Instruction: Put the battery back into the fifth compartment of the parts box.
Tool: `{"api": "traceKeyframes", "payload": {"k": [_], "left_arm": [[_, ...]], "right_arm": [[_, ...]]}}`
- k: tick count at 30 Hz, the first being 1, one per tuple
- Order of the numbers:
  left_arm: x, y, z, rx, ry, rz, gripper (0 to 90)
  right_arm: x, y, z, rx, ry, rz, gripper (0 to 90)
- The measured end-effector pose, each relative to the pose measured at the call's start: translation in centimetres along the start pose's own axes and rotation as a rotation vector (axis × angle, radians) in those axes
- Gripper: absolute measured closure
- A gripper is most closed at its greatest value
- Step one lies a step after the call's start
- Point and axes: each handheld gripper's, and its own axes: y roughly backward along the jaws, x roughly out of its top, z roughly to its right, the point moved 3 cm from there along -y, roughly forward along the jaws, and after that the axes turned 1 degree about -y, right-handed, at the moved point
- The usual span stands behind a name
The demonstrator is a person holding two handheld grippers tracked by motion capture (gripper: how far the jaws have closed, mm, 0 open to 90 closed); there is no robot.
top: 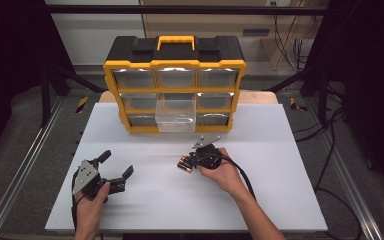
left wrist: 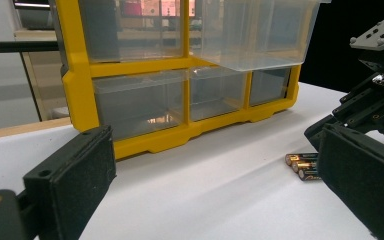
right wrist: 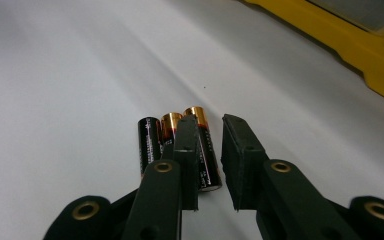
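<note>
Lying side by side near the middle of the white surface point(top: 260, 190): three batteries point(right wrist: 150, 145). Pinching the end one, jaws drawn nearly together: right gripper point(right wrist: 209, 125). Resting spread wide toward the near left corner: left gripper point(top: 117, 163). Standing at the far edge: yellow drawer box point(top: 175, 63), one clear drawer point(top: 176, 116) sticking out.

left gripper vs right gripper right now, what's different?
Jaws: the left gripper stands wide open; the right gripper has its jaws drawn close together.
Contents: the left gripper has nothing between its jaws; the right gripper's tips are at three batteries, and whether one is pinched isn't clear.
Place: the left gripper is over the table's left part, the right gripper near its middle.
Both are black, hand-held and low over the table.
</note>
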Motion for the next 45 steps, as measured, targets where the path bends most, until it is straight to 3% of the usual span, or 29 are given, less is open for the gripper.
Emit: {"api": "traceKeyframes", "payload": {"k": [14, 19, 24, 33, 34, 37, 39, 40, 43, 45], "left_arm": [[-0.1, -0.2, 0.0, -0.005, 0.005, -0.007, 2.8], [-0.2, -0.4, 0.2, -0.011, 0.000, -0.015, 2.8], [-0.2, -0.3, 0.3, -0.006, -0.004, -0.019, 2.8], [-0.4, -0.1, -0.2, 0.022, 0.019, -0.020, 2.7], [-0.4, -0.1, -0.2, 0.022, 0.019, -0.020, 2.7], [-0.3, 0.1, -0.3, 0.025, 0.022, -0.018, 2.7], [-0.3, 0.2, -0.3, 0.025, 0.028, -0.012, 2.6], [-0.3, 0.3, -0.3, 0.028, 0.025, -0.011, 2.6], [-0.3, 0.3, -0.2, 0.027, 0.024, -0.012, 2.6], [-0.3, 0.3, -0.1, 0.023, 0.020, -0.017, 2.6]], "right_arm": [[-0.8, -1.2, 1.1, -0.004, 0.007, -0.045, 76.5], [-0.9, -1.4, 1.4, 0.018, 0.003, -0.039, 77.0], [-0.9, -0.9, 1.4, 0.008, 0.006, -0.020, 77.2], [-0.4, 5.9, 2.0, -0.067, -0.004, 0.128, 77.2], [-0.4, 5.9, 2.0, -0.067, -0.004, 0.128, 77.2], [0.4, 9.4, 2.4, -0.114, -0.016, 0.200, 77.2], [0.8, 10.2, 2.4, -0.118, -0.017, 0.207, 77.2], [1.8, 11.5, 2.5, -0.138, 0.009, 0.208, 77.2], [3.2, 12.7, 2.7, -0.148, 0.018, 0.231, 77.2], [5.2, 14.2, 3.1, -0.158, 0.026, 0.266, 77.2]]}}
